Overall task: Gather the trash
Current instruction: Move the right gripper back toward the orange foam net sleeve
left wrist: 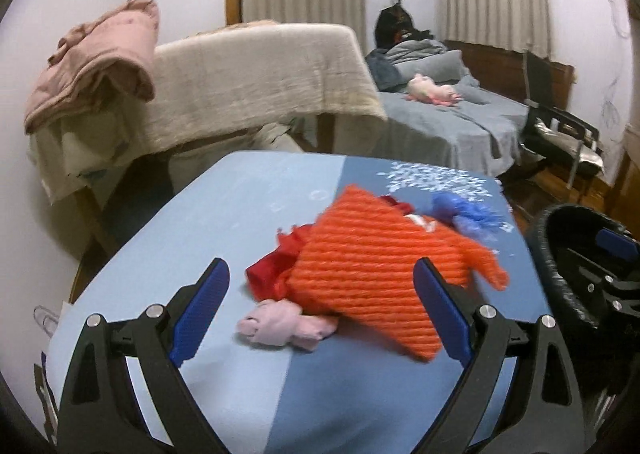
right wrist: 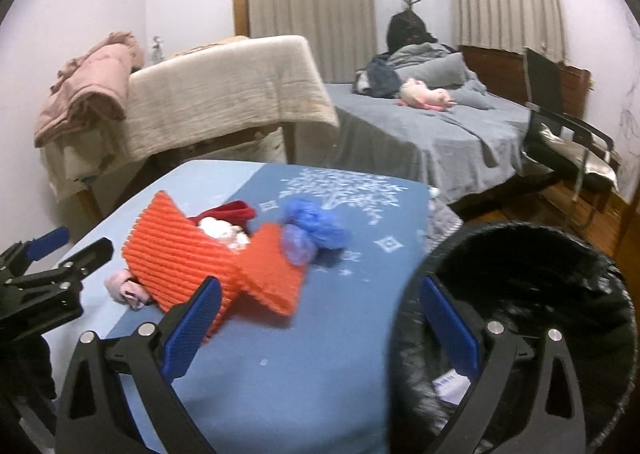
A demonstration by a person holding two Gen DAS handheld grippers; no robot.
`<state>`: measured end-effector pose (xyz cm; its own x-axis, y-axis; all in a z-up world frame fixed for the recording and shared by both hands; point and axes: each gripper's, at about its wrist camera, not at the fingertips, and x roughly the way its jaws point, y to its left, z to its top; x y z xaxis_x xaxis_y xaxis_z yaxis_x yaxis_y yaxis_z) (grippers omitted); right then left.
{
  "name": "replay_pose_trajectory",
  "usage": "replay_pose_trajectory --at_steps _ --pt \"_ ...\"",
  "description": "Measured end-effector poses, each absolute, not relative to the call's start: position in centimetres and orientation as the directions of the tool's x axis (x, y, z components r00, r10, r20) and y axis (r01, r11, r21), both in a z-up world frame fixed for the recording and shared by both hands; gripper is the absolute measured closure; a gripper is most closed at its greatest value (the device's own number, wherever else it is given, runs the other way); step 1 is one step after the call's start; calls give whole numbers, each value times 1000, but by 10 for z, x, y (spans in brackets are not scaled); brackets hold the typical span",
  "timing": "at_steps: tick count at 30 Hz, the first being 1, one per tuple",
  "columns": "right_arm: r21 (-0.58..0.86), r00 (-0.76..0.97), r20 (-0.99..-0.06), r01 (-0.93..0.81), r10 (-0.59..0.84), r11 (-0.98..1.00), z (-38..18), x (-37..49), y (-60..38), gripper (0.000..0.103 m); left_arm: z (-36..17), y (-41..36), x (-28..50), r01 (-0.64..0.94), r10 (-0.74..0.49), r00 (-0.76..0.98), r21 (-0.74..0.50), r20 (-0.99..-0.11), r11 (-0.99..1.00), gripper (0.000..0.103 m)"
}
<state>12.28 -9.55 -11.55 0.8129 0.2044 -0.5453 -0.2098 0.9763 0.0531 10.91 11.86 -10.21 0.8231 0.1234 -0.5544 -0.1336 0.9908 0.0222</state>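
Left gripper (left wrist: 322,310) spread wide and empty, ribbed orange foam sheet (left wrist: 384,274) heaped between its fingers, pink wad (left wrist: 280,328) and crumpled blue bag (left wrist: 464,213) beside it on the blue cloth (left wrist: 240,221) — right gripper (right wrist: 320,328) likewise wide, black-lined bin (right wrist: 532,274) at its right finger.

Trash pile (right wrist: 224,254) lies on the table (right wrist: 280,374); bin (right wrist: 520,294) stands right (1 bed (right wrist: 420,125) behind).
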Motion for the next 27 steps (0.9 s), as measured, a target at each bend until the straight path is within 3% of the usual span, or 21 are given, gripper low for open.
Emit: replay_pose_trajectory --at_steps 14,22,27 --pt "64 782 -577 -244 235 968 -139 147 -62 6 -145 141 121 -175 169 753 54 -636 983 13" --pt "49 774 -590 -250 229 967 -147 148 -58 6 -163 146 131 -165 145 714 36 -685 986 21" --pt "40 772 -597 -242 217 970 -149 148 -61 6 -169 146 136 -146 120 696 24 -708 989 38"
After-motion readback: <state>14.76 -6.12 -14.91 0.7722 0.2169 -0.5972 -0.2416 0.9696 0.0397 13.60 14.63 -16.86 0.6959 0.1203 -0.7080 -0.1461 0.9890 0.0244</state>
